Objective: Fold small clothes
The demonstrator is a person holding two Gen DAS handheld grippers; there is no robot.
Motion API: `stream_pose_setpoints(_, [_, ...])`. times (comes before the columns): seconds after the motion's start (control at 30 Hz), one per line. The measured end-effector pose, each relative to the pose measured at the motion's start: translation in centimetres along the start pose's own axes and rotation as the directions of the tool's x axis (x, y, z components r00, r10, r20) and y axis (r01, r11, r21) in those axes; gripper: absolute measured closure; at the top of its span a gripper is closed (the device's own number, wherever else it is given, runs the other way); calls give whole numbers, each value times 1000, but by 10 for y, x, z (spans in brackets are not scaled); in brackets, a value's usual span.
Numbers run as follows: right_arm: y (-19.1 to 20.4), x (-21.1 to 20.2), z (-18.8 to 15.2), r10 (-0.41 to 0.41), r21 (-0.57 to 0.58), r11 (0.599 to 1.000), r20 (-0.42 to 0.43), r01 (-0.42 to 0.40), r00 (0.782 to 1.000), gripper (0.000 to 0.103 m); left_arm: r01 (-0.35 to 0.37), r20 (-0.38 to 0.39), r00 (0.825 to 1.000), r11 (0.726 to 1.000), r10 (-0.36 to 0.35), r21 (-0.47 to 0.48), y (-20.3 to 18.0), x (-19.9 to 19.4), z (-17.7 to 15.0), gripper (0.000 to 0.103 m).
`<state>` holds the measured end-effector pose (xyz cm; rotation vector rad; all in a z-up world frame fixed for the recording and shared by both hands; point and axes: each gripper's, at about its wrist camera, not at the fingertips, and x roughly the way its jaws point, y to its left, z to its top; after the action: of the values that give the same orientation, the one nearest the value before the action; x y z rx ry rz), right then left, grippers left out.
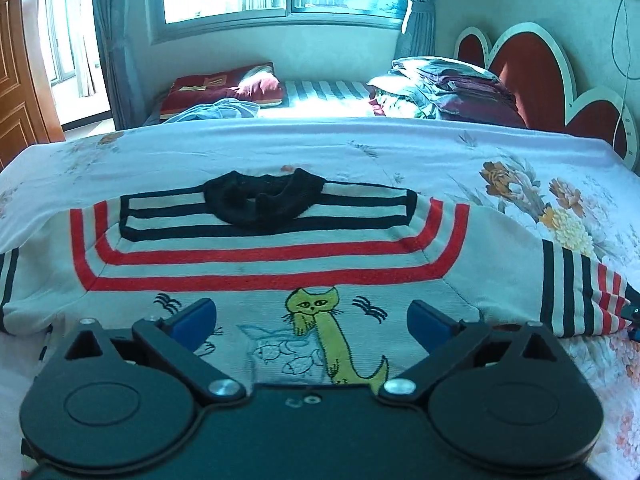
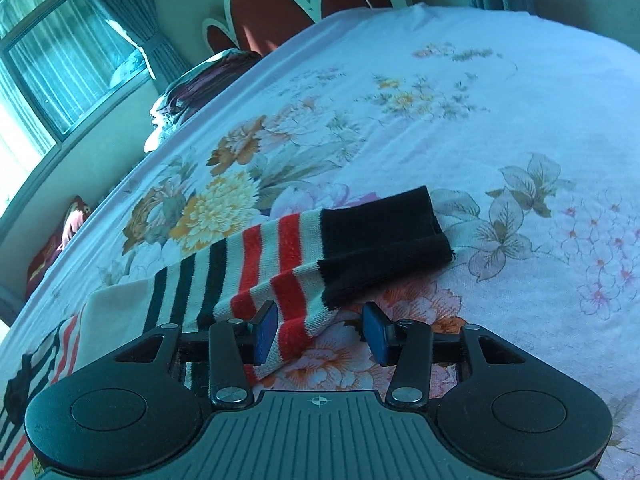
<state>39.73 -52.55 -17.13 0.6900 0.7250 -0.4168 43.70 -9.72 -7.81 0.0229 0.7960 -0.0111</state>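
floral bedsheet (image 1: 400,148) under a striped cat sweater (image 1: 280,256); both tools (image 1: 312,320) (image 2: 318,330) open, gripping nothing.

Striped sleeve (image 2: 280,264) lies between the right hand-held gripper (image 2: 320,330) pads — jaws apart — on floral sheet (image 2: 500,120).

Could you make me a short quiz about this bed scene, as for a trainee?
1. True or false: the sweater lies spread on the floral bedsheet.
2. Which animal is stitched on the sweater's front? A) yellow cat B) green frog C) brown dog
3. Fill in: the right claw has the sleeve's striped edge between its pads, beside the black ____.

Key:
1. True.
2. A, the yellow cat, just beyond the open left claw.
3. Cuff. The pads are apart, not pressing.
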Motion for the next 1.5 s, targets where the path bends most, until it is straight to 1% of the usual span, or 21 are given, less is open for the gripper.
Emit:
stream_pose_setpoints(0.07, [-6, 4, -1, 17, 14, 1000, 13, -17, 1000, 61, -3, -19, 1000, 1000, 3, -4, -6, 9, 3, 1])
stream_pose_setpoints(0.13, [-7, 6, -2, 19, 12, 1000, 28, -19, 999, 75, -14, -50, 999, 1000, 13, -20, -7, 19, 5, 1])
stream_pose_setpoints(0.17, [-8, 7, -2, 19, 14, 1000, 30, -19, 999, 86, -16, -71, 997, 1000, 15, -20, -7, 24, 6, 1])
stream_pose_setpoints(0.2, [-9, 9, -1, 20, 21, 1000, 28, -21, 999, 91, -12, -94, 996, 1000, 10, -17, -5, 30, 6, 1])
stream_pose_setpoints(0.27, [-11, 12, 2, 22, 25, 999, 30, -23, 999, 94, 16, -127, 992, 1000, -18, -19, -1, 37, 6, 1])
stream_pose_setpoints(0.33, [-7, 12, 5, 10, -13, 1000, 39, -9, 999, 95, 3, -99, 995, 999, -8, -50, 10, 34, 4, 3])
stream_pose_setpoints(0.37, [3, 14, 5, -14, -89, 996, 43, 18, 999, 95, -2, -68, 998, 998, -3, -66, 17, 30, 3, 2])
stream_pose_setpoints(0.43, [35, 13, 1, -37, -288, 956, 80, 58, 996, 96, -23, -44, 999, 997, 20, -68, 30, 28, 0, 1])
stream_pose_setpoints(0.57, [92, -9, -6, 132, -385, 918, 75, -93, 988, 96, -6, -77, 997, 993, -3, -120, 68, 35, -8, 1])
stream_pose_setpoints(0.7, [172, -21, -44, 305, -516, 813, -18, -270, 952, 96, 35, -98, 994, 984, -53, -176, 111, 40, -10, 12])
stream_pose_setpoints(0.8, [231, -26, -89, 372, -603, 715, -100, -354, 923, 96, 38, -82, 995, 980, -54, -196, 140, 37, -10, 14])
stream_pose_setpoints(0.87, [266, -24, -121, 385, -649, 655, -155, -387, 910, 96, 45, -72, 996, 975, -62, -220, 160, 34, -11, 19])
stream_pose_setpoints(1.0, [315, -7, -181, 360, -684, 581, -269, -440, 893, 96, 56, -63, 995, 961, -76, -269, 197, 29, -17, 24])
stream_pose_setpoints(1.1, [329, 12, -221, 319, -684, 556, -350, -472, 881, 96, 76, -71, 992, 950, -101, -304, 217, 30, -24, 24])
stream_pose_setpoints(1.13, [332, 17, -232, 307, -691, 554, -348, -464, 886, 96, 83, -73, 991, 948, -111, -307, 221, 30, -25, 24])
stream_pose_setpoints(1.17, [332, 17, -240, 317, -711, 543, -318, -446, 894, 95, 96, -73, 990, 947, -124, -306, 223, 31, -26, 24])
stream_pose_setpoints(1.23, [335, 17, -247, 318, -719, 540, -306, -437, 897, 83, 139, -70, 983, 943, -168, -302, 222, 35, -27, 24])
stream_pose_setpoints(1.27, [336, 16, -248, 333, -706, 536, -326, -462, 885, 61, 162, -65, 980, 940, -190, -302, 218, 38, -26, 22])
stream_pose_setpoints(1.3, [334, 11, -245, 349, -692, 532, -347, -489, 871, 48, 182, -62, 976, 936, -210, -300, 213, 41, -25, 22])
stream_pose_setpoints(1.37, [329, -1, -240, 377, -694, 541, -305, -475, 874, 48, 239, -55, 963, 930, -264, -281, 198, 50, -21, 22])
stream_pose_setpoints(1.5, [310, -24, -202, 430, -639, 621, -208, -455, 879, 48, 335, -58, 931, 905, -361, -262, 162, 74, -11, 26])
